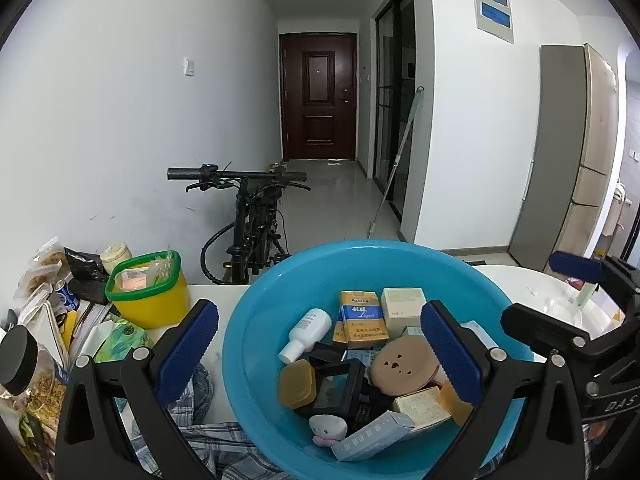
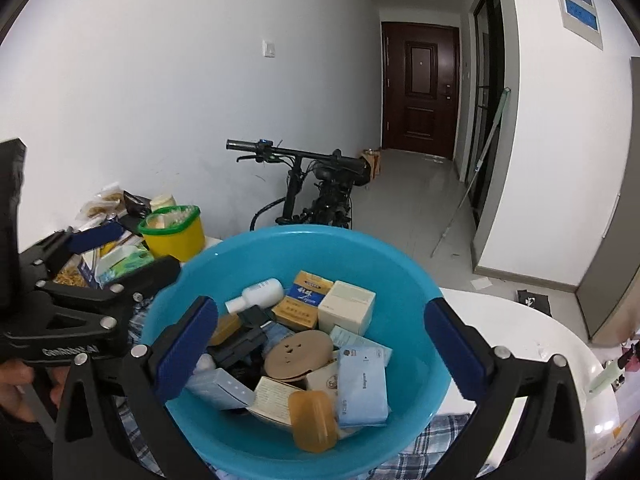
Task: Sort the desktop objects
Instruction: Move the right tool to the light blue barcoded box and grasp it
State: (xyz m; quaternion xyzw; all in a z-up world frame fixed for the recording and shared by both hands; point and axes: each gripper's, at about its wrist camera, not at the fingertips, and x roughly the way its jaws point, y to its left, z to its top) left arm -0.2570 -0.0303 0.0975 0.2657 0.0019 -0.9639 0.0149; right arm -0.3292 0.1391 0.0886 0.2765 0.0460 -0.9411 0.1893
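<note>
Inside blue basin, white bottle lying, cap toward lower left

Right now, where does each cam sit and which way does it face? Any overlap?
Left wrist: on the left gripper, looking forward and down into the blue basin; its own open fingers frame the view, and the right gripper shows at the right edge.
Right wrist: on the right gripper, looking at the basin from further right; its own open fingers show, plus the left gripper and a hand at left.
Shared: the basin, yellow tub, bicycle, brown door.
</note>
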